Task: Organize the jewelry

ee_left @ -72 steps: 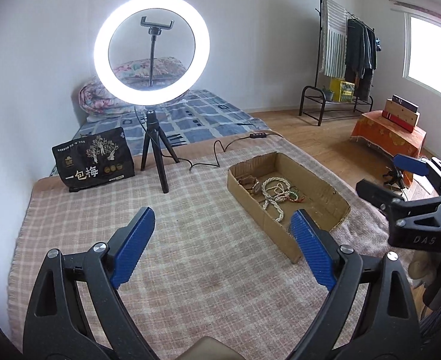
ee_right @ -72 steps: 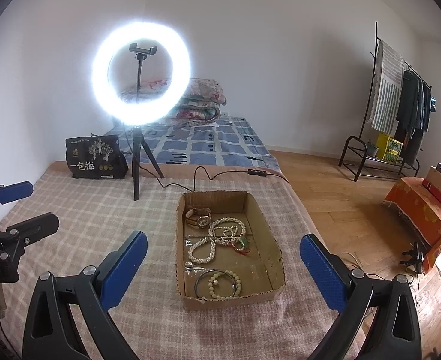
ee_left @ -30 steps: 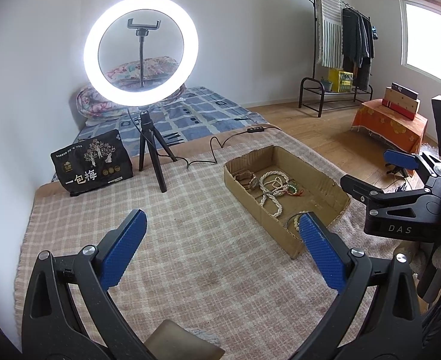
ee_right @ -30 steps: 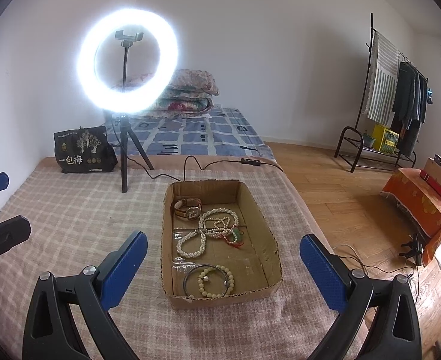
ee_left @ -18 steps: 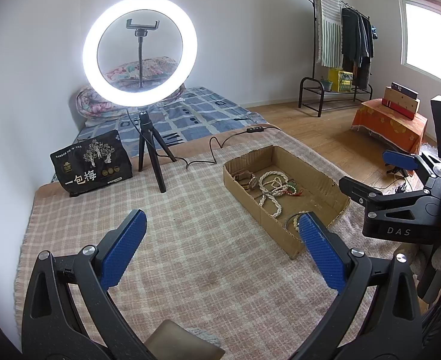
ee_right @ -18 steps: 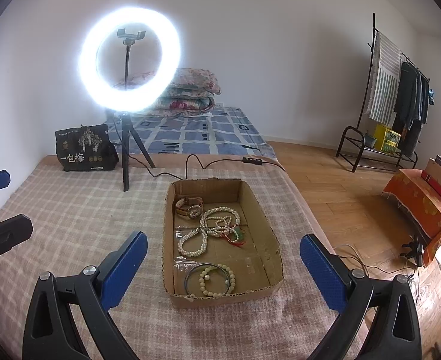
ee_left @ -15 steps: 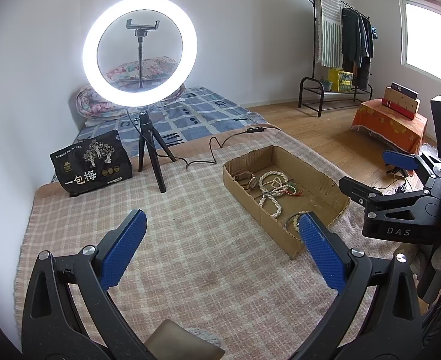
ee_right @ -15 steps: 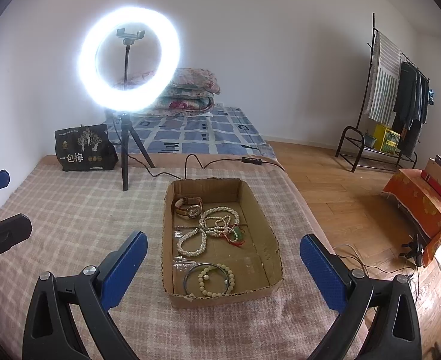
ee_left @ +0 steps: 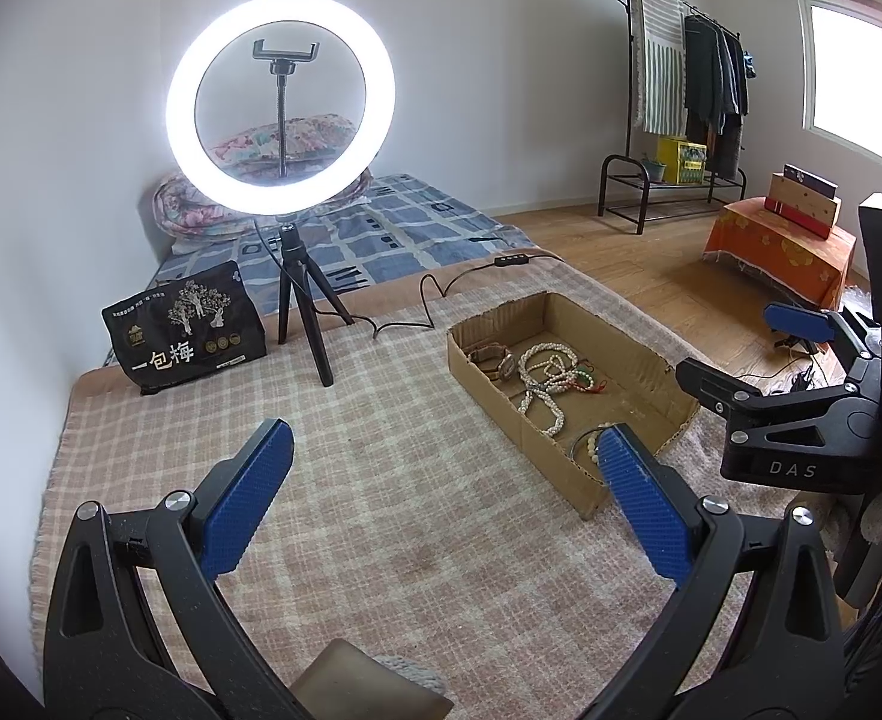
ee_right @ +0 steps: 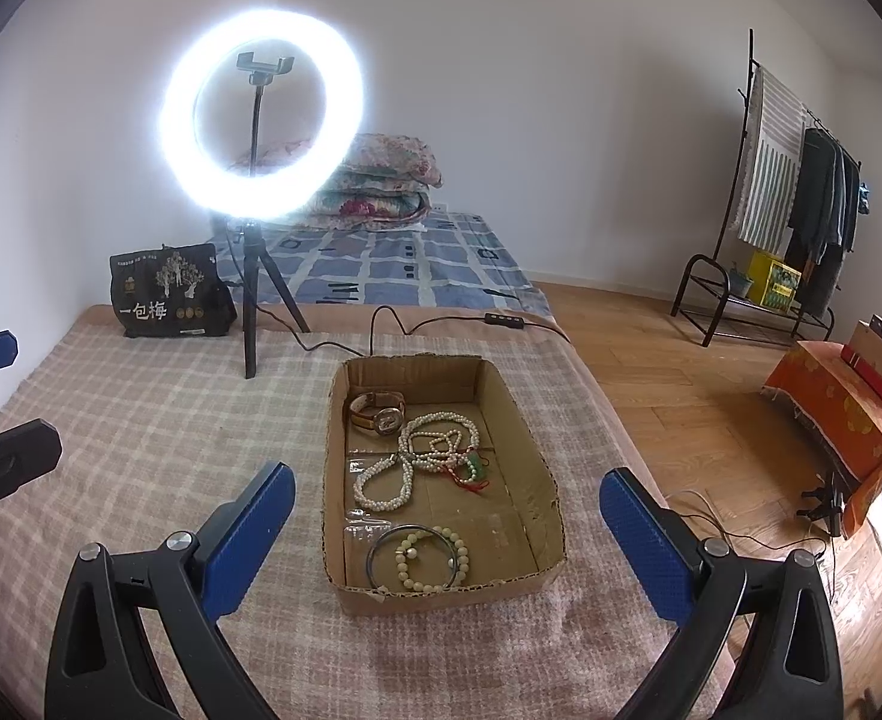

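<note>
Jewelry sits together in the cardboard box on the checked blanket: a watch at the far end, pearl strands in the middle, a bangle and bead bracelet nearest. Over the last seconds both views have only drifted, settling slightly closer, and nothing in the box has shifted. Left gripper and right gripper have their jaws spread wide and empty, so whether sorting is ahead or finished cannot be told.

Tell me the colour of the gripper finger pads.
Blue, textured pads on black arms; clearest in the right wrist view.
</note>
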The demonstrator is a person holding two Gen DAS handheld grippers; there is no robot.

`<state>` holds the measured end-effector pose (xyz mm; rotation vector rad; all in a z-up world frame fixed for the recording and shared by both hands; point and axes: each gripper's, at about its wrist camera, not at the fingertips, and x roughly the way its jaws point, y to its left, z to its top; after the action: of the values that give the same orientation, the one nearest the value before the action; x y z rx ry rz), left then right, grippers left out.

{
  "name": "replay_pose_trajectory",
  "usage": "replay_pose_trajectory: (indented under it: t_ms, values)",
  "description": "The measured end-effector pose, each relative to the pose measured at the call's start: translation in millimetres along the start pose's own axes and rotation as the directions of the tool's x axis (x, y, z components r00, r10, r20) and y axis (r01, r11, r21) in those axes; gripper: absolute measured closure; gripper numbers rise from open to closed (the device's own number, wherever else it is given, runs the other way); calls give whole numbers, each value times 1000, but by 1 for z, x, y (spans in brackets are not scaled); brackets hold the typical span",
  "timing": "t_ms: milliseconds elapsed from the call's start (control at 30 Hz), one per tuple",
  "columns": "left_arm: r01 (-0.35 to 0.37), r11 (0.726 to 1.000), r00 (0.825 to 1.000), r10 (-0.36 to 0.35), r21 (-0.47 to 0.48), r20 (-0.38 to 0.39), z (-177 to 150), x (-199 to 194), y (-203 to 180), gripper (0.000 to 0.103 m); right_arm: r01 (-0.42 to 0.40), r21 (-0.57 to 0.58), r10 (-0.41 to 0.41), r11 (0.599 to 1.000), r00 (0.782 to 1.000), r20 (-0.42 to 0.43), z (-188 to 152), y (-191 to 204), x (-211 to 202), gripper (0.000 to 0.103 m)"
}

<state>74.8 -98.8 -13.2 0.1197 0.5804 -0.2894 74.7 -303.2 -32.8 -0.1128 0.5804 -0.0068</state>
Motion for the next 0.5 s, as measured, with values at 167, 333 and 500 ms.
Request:
replay_pose_trajectory:
  t_ms: [167,333,500]
  values:
    - [1,1000,1000,-1,2,0,0,0,-1,0,0,-4,0,1000,1000,-1,-1,0,1,0]
    - [2,1000,1000,-2,3,-3,0,-1,-2,0,3,-16,-3,1000,1000,-1,-2,2,1,0]
    - [-20,1000,1000,20,16,11,0,-4,0,0,-1,-26,1,1000,1000,-6,-2,4,2,0]
